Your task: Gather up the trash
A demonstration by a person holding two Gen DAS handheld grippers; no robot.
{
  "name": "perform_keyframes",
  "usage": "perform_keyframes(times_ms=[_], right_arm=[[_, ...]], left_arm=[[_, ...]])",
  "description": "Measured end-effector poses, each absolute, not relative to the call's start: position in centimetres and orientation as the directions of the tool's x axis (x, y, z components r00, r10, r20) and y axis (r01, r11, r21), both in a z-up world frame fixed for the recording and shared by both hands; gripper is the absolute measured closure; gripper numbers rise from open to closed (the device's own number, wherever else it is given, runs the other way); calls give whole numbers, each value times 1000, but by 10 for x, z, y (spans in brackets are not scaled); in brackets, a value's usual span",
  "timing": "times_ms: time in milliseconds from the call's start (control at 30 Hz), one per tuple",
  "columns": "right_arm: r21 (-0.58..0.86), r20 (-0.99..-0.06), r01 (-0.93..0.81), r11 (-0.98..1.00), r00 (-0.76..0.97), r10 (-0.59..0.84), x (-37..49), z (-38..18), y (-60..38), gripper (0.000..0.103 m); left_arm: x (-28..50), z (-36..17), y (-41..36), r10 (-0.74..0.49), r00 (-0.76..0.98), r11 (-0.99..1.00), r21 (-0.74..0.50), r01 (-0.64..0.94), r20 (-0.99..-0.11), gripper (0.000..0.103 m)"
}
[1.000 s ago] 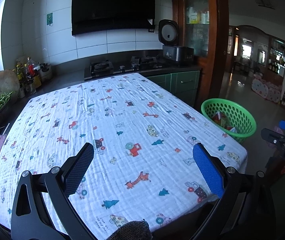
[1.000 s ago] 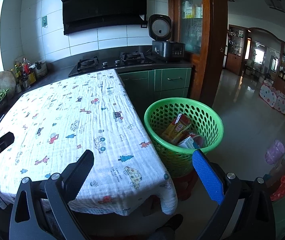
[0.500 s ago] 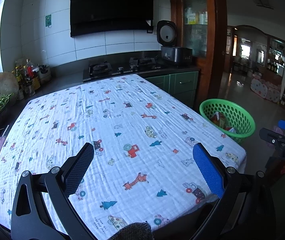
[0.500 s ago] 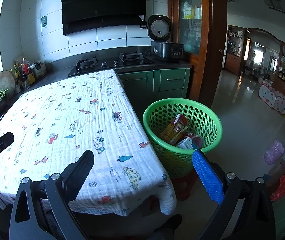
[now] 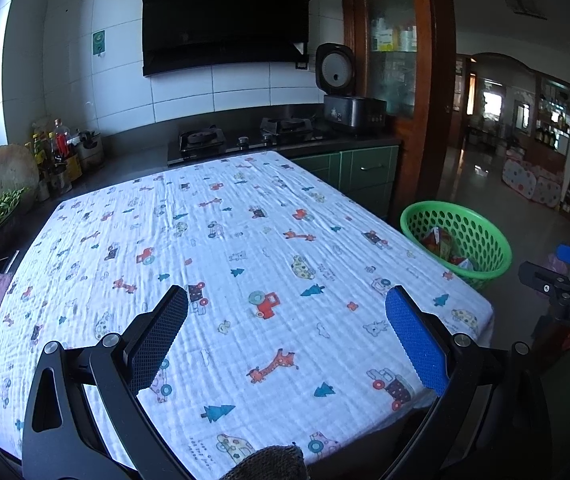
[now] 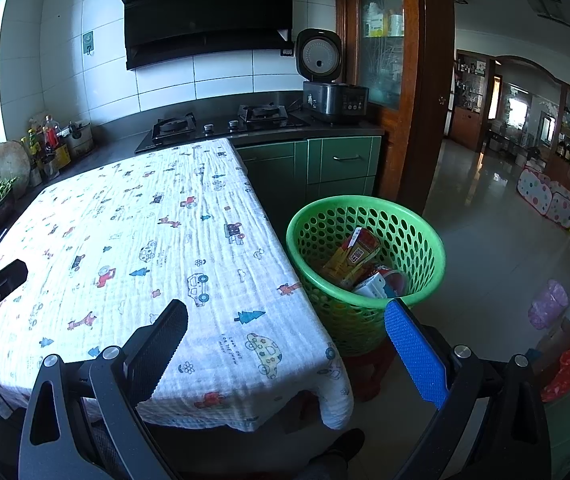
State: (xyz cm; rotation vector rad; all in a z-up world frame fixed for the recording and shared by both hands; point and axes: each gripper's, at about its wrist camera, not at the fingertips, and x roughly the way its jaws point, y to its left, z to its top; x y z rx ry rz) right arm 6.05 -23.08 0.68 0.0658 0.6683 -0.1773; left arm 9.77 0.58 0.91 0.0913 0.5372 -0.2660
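Observation:
A green perforated basket stands on the floor by the table's right edge and holds several wrappers and cartons. It also shows in the left wrist view. My left gripper is open and empty above the near part of the table with the cartoon-print cloth. My right gripper is open and empty, held over the table's near right corner, short of the basket. No loose trash shows on the cloth.
A counter with a gas hob, a rice cooker and bottles runs behind the table. Green cabinets and a wooden door frame stand right of it. A tiled floor leads to another room.
Both grippers have drawn back and risen slightly, so the table and basket look a little farther. Both stay open and empty.

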Motion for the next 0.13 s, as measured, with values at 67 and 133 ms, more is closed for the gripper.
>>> perform_keyframes(times_ms=[67, 133], right_arm=[[3, -620, 186, 983, 771, -144, 60, 7, -231, 7], [4, -621, 184, 983, 771, -142, 60, 7, -231, 7]], left_arm=[[98, 9, 6, -227, 825, 961, 17, 275, -518, 5], [98, 9, 7, -228, 825, 961, 15, 275, -518, 5]])
